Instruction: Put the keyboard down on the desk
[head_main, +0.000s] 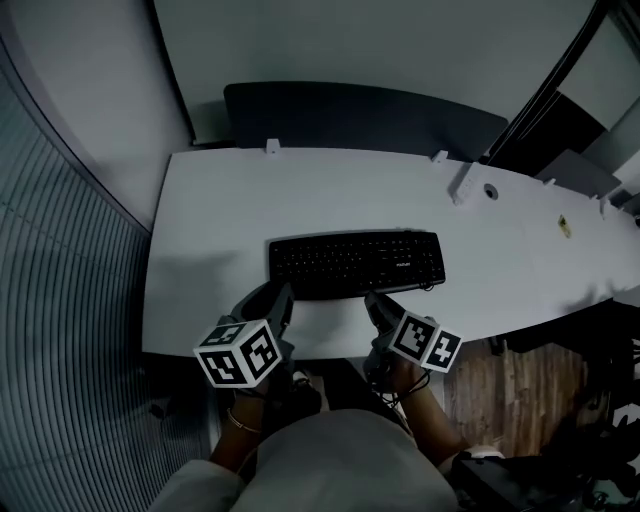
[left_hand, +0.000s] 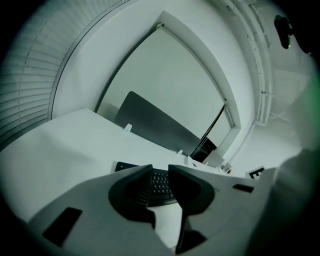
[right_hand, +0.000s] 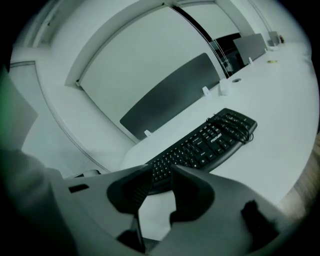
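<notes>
Narrowly parted, empty fingers of left gripper (left_hand: 160, 171), right gripper (right_hand: 161, 171) face keyboard (head_main: 356, 264) on desk (head_main: 220, 215).

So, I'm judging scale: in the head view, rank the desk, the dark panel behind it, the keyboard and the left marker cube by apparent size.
desk
dark panel
keyboard
left marker cube
The cube is nearest the camera, which inflates it; the panel is farthest.
</notes>
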